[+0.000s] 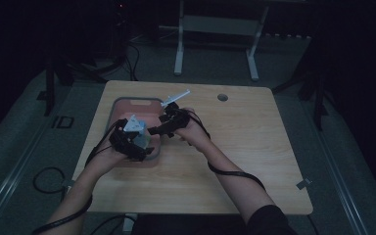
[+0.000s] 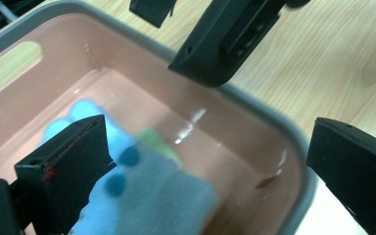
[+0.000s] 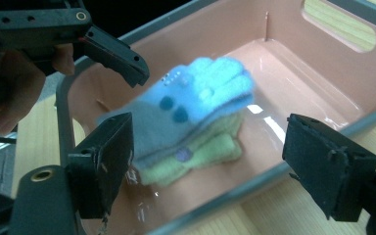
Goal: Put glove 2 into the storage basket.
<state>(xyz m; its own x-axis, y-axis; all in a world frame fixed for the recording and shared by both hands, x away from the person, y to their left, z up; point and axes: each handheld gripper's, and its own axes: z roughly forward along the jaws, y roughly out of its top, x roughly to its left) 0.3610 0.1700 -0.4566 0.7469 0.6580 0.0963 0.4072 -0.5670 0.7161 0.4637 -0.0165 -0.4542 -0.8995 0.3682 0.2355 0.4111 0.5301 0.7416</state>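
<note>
A folded blue and grey fleece glove is lying on a pale green one inside the pink plastic bin near the tabletop's left edge. The left gripper and the right gripper are hovering wide open, gripping nothing.
</note>
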